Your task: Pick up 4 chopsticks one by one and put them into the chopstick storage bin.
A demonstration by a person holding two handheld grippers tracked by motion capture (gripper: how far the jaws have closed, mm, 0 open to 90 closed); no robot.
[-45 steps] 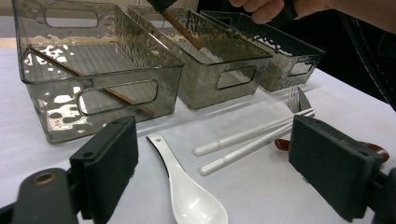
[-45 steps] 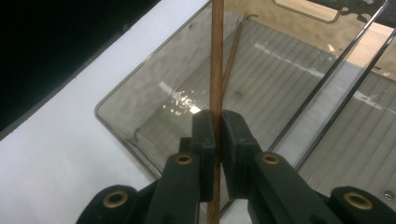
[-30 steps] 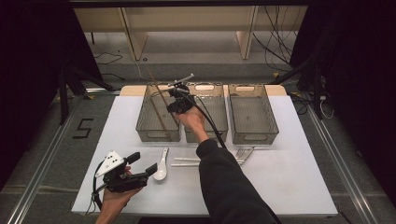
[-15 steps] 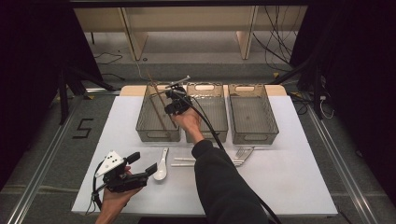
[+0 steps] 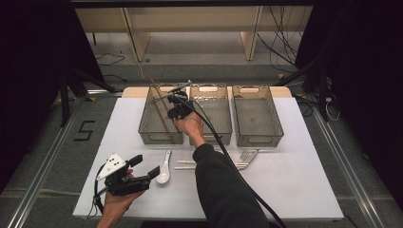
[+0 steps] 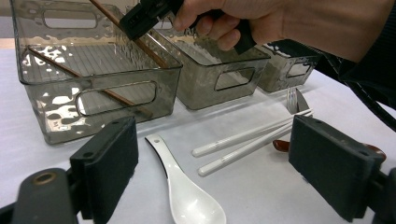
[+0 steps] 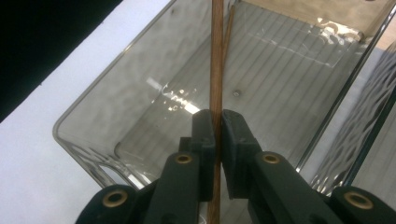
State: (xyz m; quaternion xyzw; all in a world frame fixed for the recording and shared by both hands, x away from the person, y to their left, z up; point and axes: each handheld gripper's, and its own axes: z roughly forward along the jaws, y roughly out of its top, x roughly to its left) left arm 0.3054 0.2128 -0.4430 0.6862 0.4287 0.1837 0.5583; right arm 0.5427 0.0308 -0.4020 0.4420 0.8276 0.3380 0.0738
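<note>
My right gripper (image 5: 175, 100) hangs over the left clear bin (image 5: 147, 128), shut on a brown chopstick (image 7: 215, 70) that slants down into it. Its jaws (image 7: 218, 126) pinch the stick near its middle. Another brown chopstick (image 6: 88, 81) lies on that bin's floor. My left gripper (image 5: 146, 166) rests open near the front left of the white table, its pads (image 6: 109, 163) wide apart with nothing between them. Just ahead of it lie a white spoon (image 6: 187, 196), a pair of white chopsticks (image 6: 247, 142) and a fork (image 6: 294, 100).
A middle bin (image 5: 211, 133) and a right bin (image 5: 259, 135) stand in a row beside the left one at the back of the table. A dark reddish utensil (image 6: 280, 145) lies by the white chopsticks. The right forearm (image 5: 223, 190) crosses the table's middle.
My right gripper has edged slightly left over the left bin with the chopstick still in it. The left gripper has not moved.
</note>
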